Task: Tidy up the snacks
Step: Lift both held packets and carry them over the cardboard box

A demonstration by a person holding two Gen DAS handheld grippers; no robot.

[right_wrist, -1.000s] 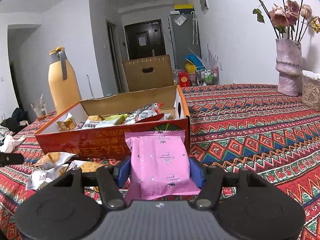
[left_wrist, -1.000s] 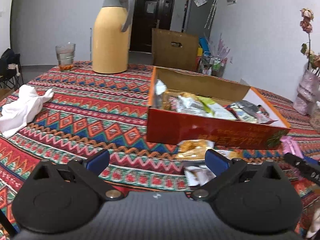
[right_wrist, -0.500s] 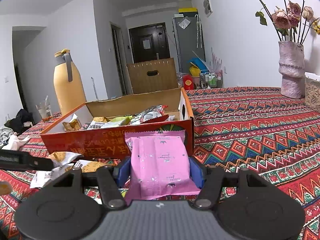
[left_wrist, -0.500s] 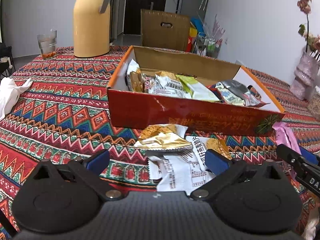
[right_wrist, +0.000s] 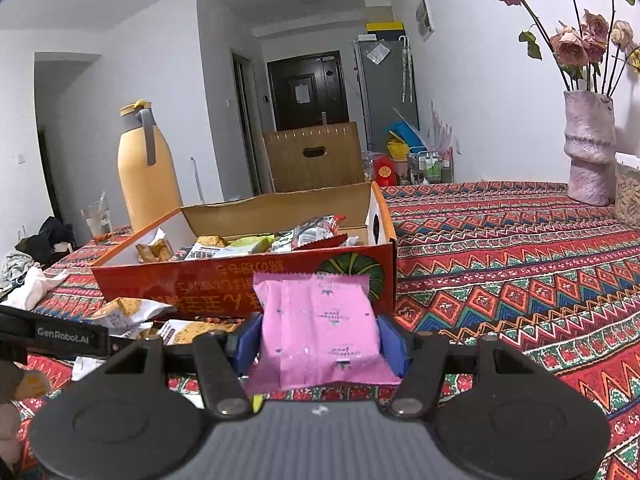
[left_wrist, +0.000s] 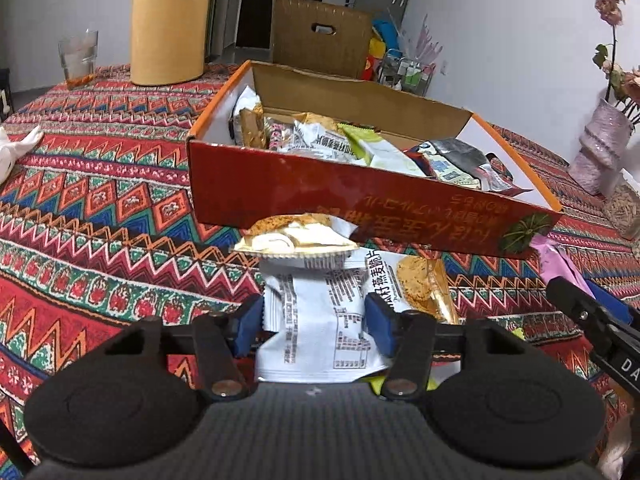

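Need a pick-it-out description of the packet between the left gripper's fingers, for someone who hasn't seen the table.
Find the long red snack box on the patterned tablecloth; loose packets lie against its near wall. The white packet is nearest the camera, between the closing left gripper. Unlike the gold wrapper overlapping its far end, it is white with black print and a table.

box (left_wrist: 360, 196): 1 | thermos (left_wrist: 168, 28): 1 | glass (left_wrist: 78, 56): 1 | vase (right_wrist: 590, 152): 1 | pink packet (right_wrist: 320, 332): 1
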